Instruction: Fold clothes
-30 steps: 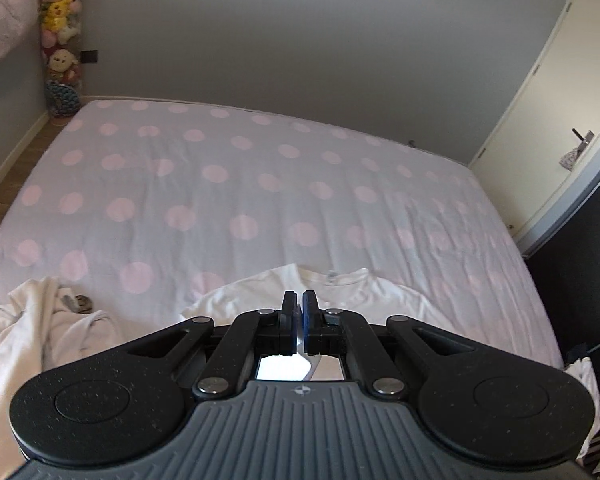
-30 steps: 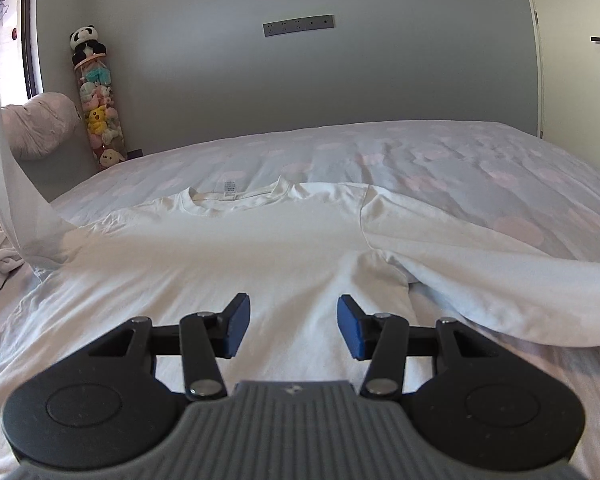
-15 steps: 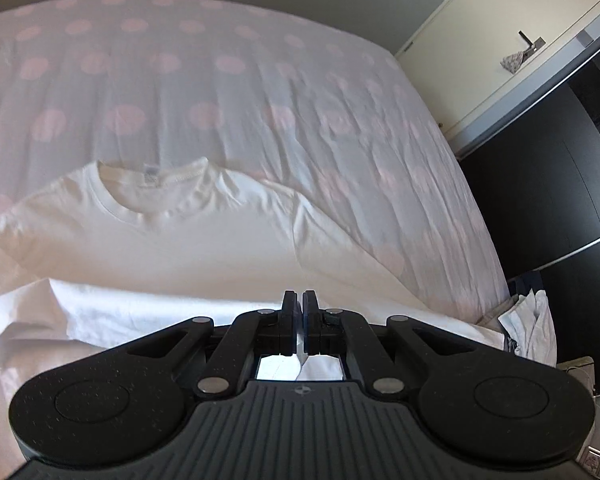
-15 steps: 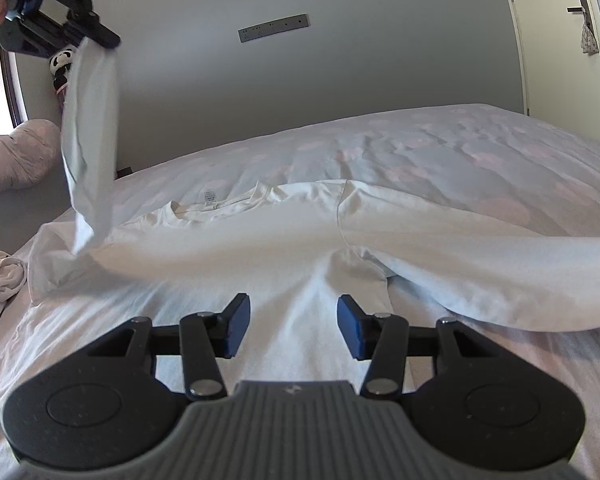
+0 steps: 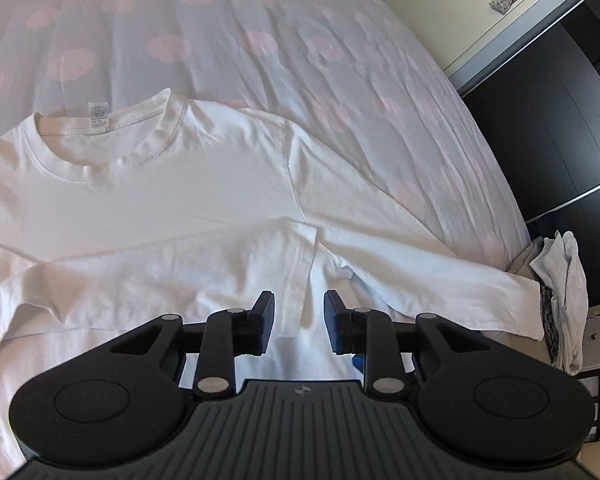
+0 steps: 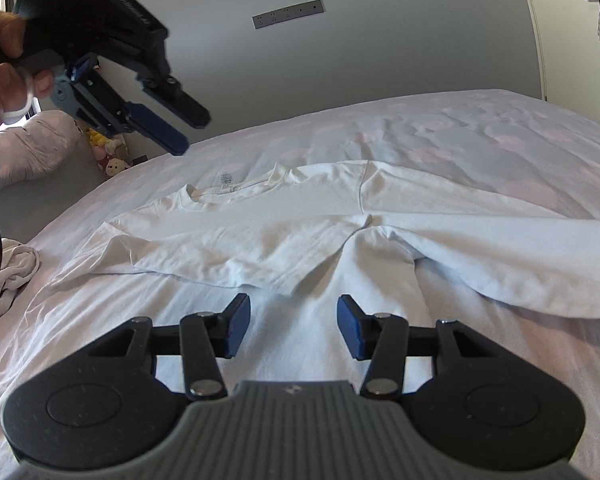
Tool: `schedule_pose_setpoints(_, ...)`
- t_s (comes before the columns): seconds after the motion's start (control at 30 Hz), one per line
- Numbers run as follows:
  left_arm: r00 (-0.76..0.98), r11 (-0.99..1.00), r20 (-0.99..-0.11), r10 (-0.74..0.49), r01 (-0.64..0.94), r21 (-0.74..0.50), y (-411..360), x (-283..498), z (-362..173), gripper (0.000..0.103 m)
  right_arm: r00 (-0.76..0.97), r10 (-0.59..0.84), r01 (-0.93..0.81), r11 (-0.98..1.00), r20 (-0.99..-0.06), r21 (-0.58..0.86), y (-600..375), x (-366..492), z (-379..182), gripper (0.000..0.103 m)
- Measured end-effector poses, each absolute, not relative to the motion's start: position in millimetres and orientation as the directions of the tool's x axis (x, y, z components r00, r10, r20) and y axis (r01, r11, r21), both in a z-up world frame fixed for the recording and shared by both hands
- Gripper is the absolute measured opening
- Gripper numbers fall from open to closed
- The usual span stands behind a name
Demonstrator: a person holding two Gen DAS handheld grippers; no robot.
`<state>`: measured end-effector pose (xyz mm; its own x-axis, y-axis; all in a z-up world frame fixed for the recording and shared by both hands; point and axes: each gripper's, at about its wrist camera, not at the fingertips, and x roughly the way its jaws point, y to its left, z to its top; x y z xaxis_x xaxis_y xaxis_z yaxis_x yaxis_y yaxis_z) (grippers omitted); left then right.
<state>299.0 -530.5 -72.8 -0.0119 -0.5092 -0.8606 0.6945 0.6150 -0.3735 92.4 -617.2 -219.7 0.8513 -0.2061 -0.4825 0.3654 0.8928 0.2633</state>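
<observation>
Lying below left claw: shirt

White shirt flat on bed ahead of right gripper, jaws apart, empty. Left gripper raised upper left, jaws apart, empty.

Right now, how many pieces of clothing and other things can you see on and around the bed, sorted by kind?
White shirt spread on the bed: 1
Crumpled cloth heaps: 2, one on the bed, one off its side
Pillow: 1
Stack of soft toys: 1
Grippers: 2, left and right, both with open fingers
Total: 7
</observation>
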Motion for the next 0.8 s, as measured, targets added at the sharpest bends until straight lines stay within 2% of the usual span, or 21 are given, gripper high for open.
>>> schedule_pose_setpoints(0.03,0.005,0.615,-0.861,-0.508,0.702,-0.358,-521,301,-70,0.024,0.85,-0.204,0.367,0.891,-0.486,0.268,-618,93,-220,0.052)
schedule_pose_setpoints(0.13,0.067,0.624,-0.866,-0.495,0.721,-0.301,-489,309,-63,0.024,0.848,-0.201,0.369,0.888,-0.49,0.274,-618,90,-217,0.051)
schedule_pose_setpoints(0.33,0.218,0.701,-0.887,-0.407,0.698,-0.15,-399,329,-71,0.024,0.842,-0.199,0.328,0.927,-0.502,0.184,-603,95,-213,0.05)
schedule_pose_setpoints(0.57,0.378,0.698,-0.873,-0.308,0.714,0.063,-342,325,-114,0.024,0.817,-0.211,0.294,0.953,-0.536,0.074,-591,105,-214,0.048)
schedule_pose_setpoints(0.67,0.417,0.667,-0.862,-0.287,0.733,0.133,-336,322,-135,0.024,0.808,-0.228,0.275,0.962,-0.544,0.004,-586,111,-208,0.048)
schedule_pose_setpoints(0.8,0.458,0.616,-0.846,-0.273,0.759,0.212,-333,319,-159,0.03,0.782,-0.274,0.196,0.961,-0.56,-0.197,-579,134,-205,0.049)
